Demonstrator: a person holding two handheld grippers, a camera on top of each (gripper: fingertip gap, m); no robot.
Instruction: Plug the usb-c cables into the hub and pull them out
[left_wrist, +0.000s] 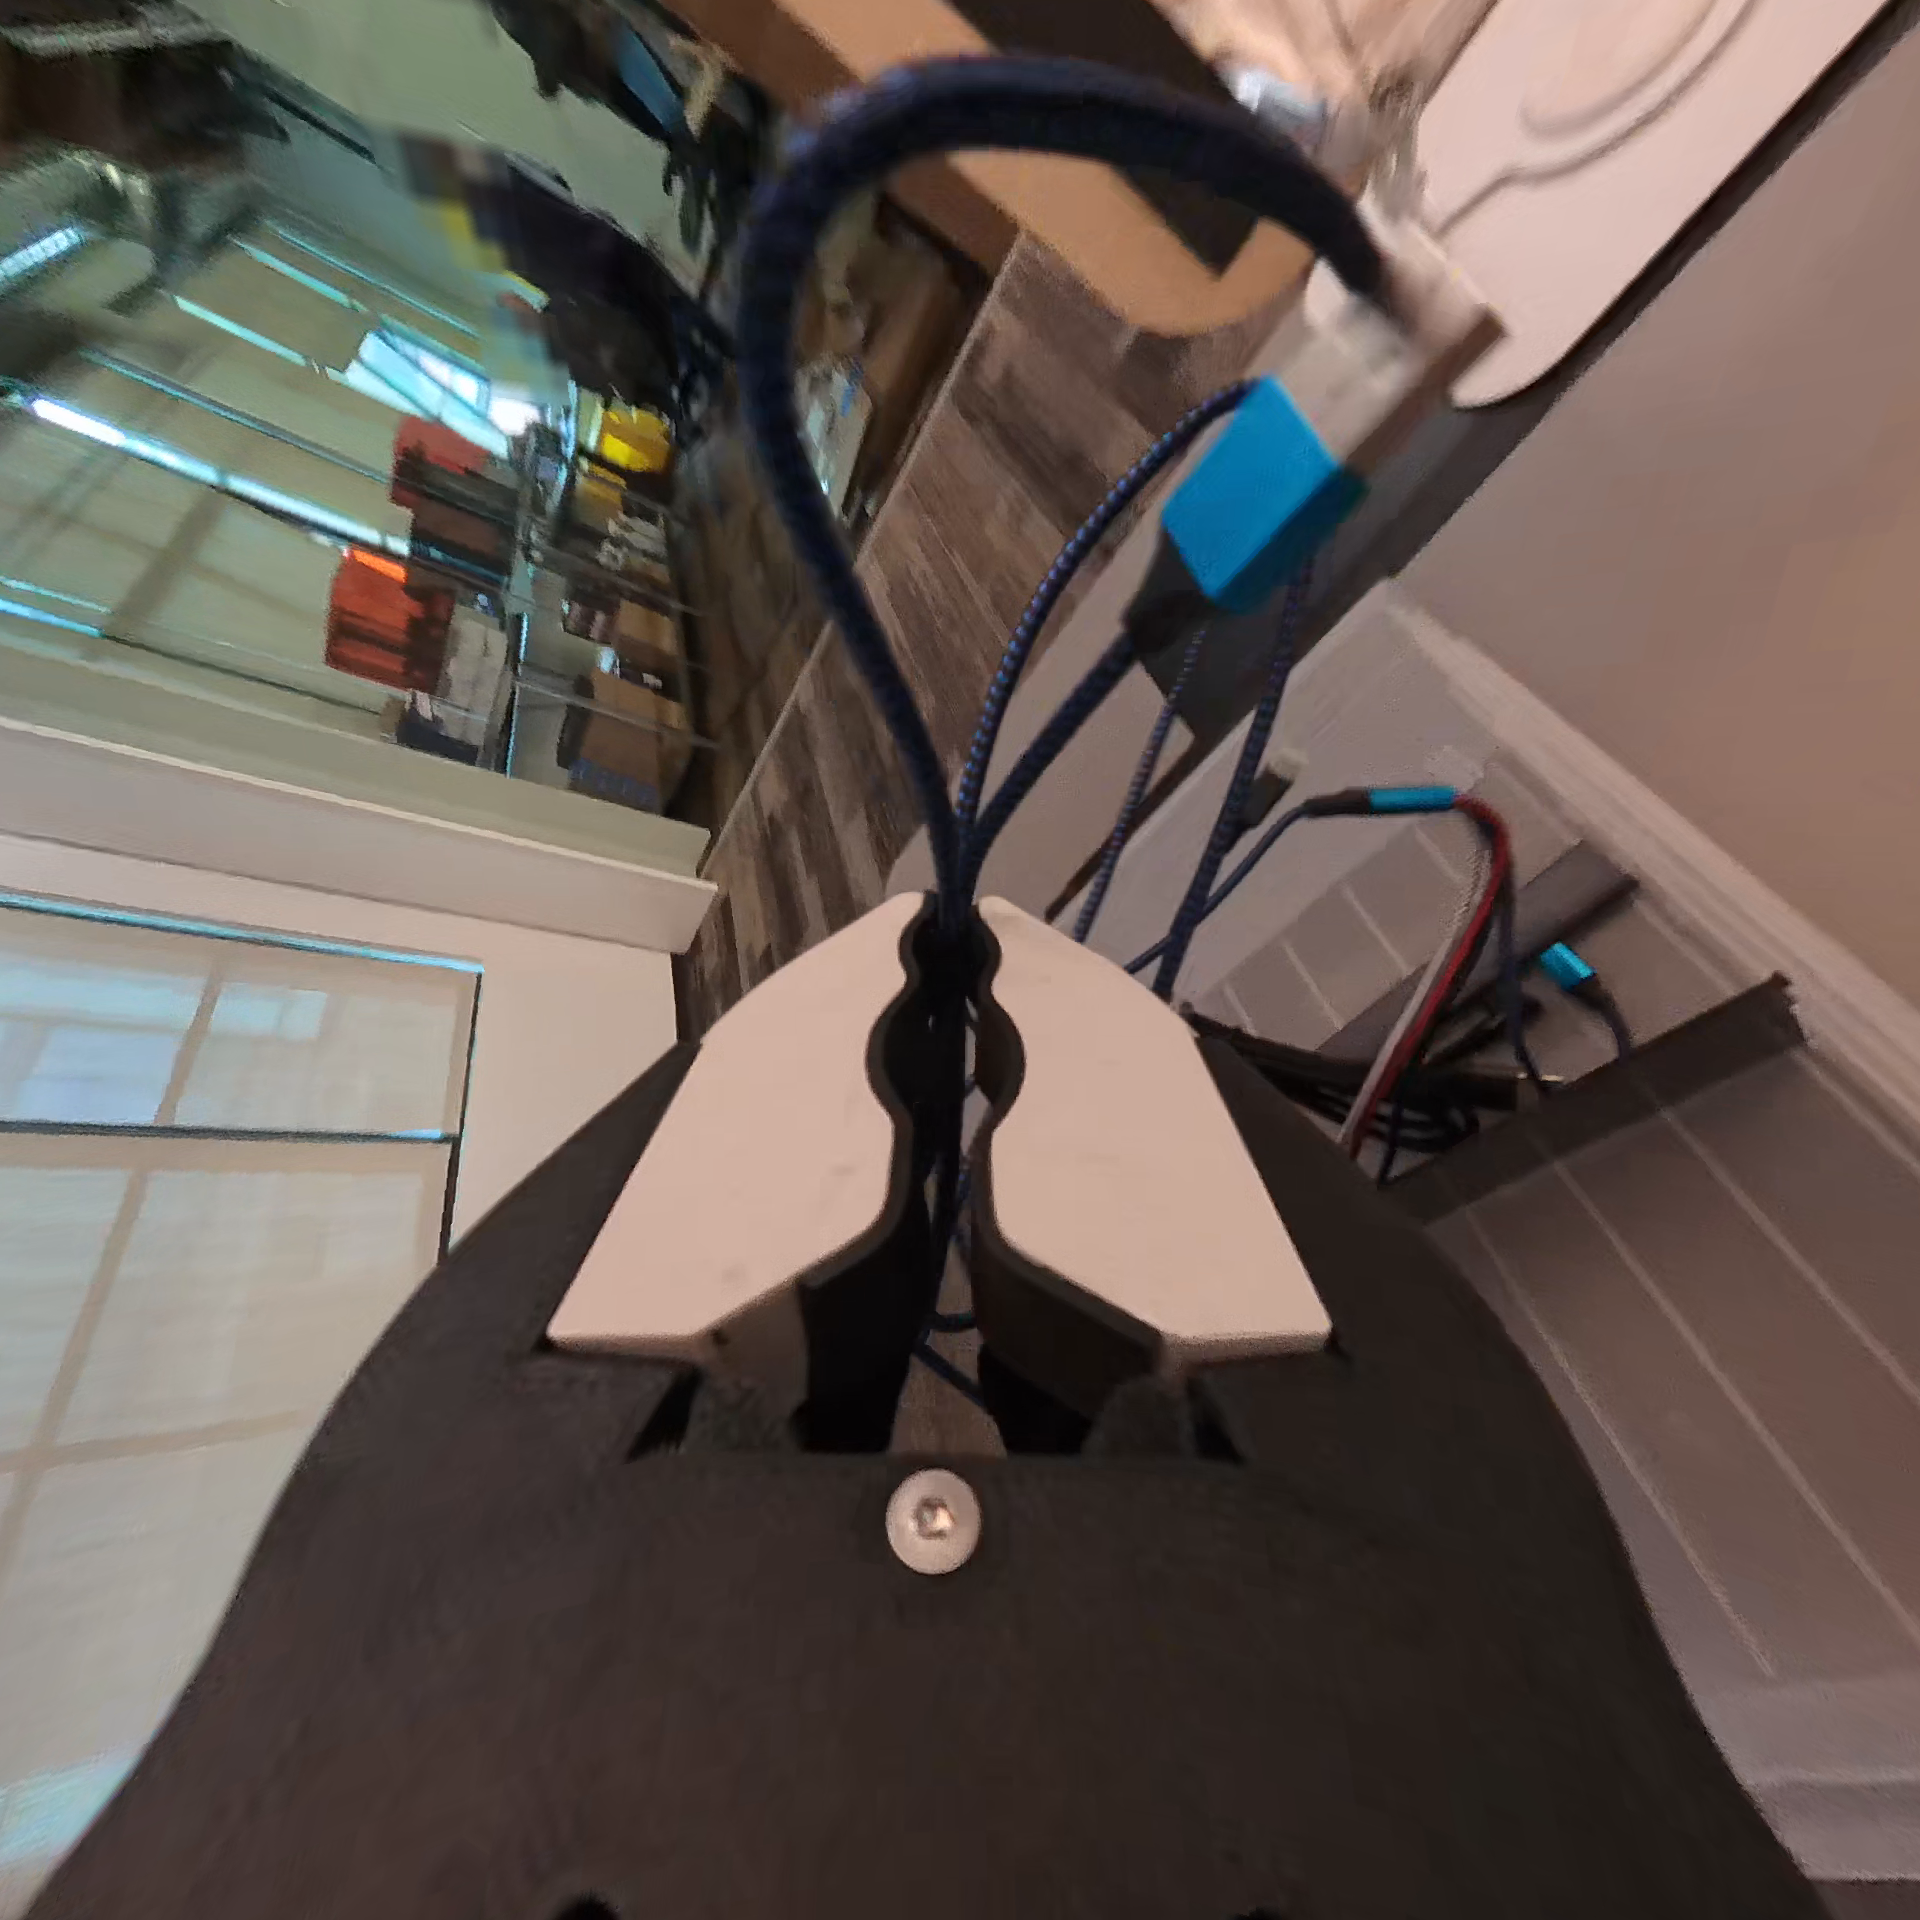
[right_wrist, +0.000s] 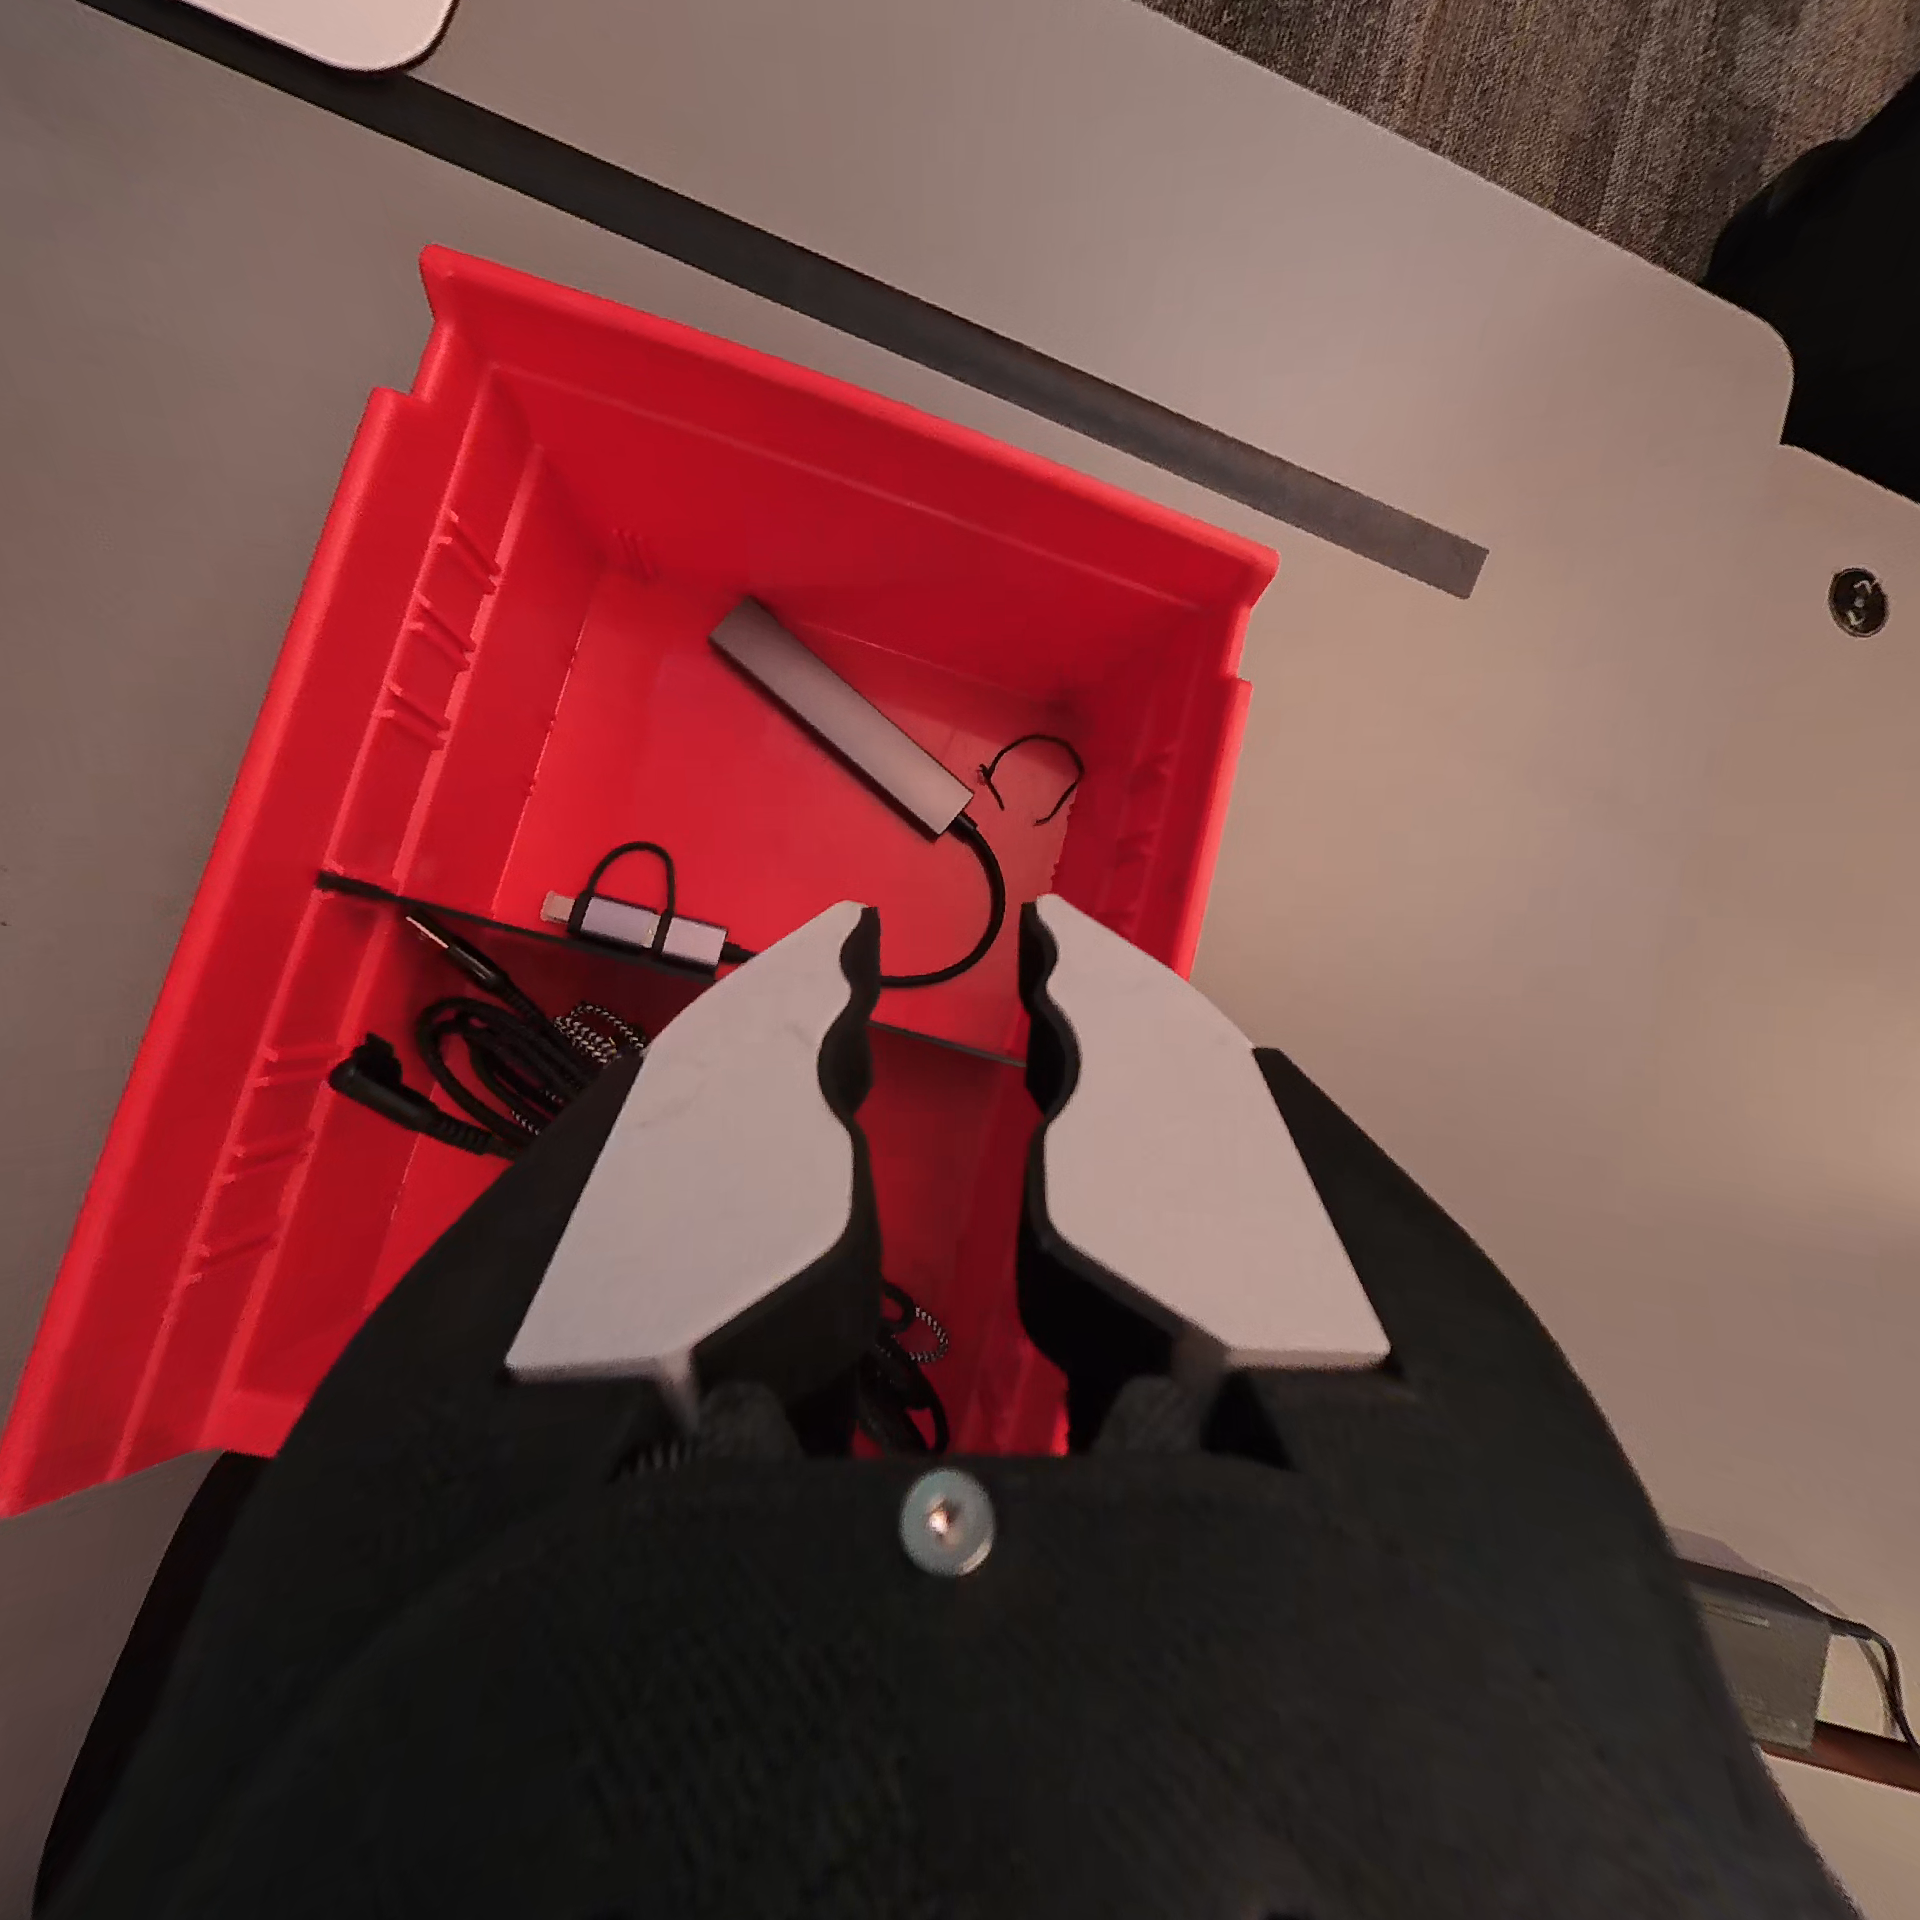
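Left wrist view is tilted and blurred; the far room is hard to read. The left gripper (left_wrist: 948, 914) is clamped on blue braided cables (left_wrist: 831, 540) that loop upward, one ending in a blue plug (left_wrist: 1252, 494).

Right wrist view: the right gripper (right_wrist: 948, 914) hangs narrowly parted and empty over a red bin (right_wrist: 727, 436). The hub (right_wrist: 842, 717) lies in the far compartment; black cables (right_wrist: 499, 1060), partly hidden, fill the near one.
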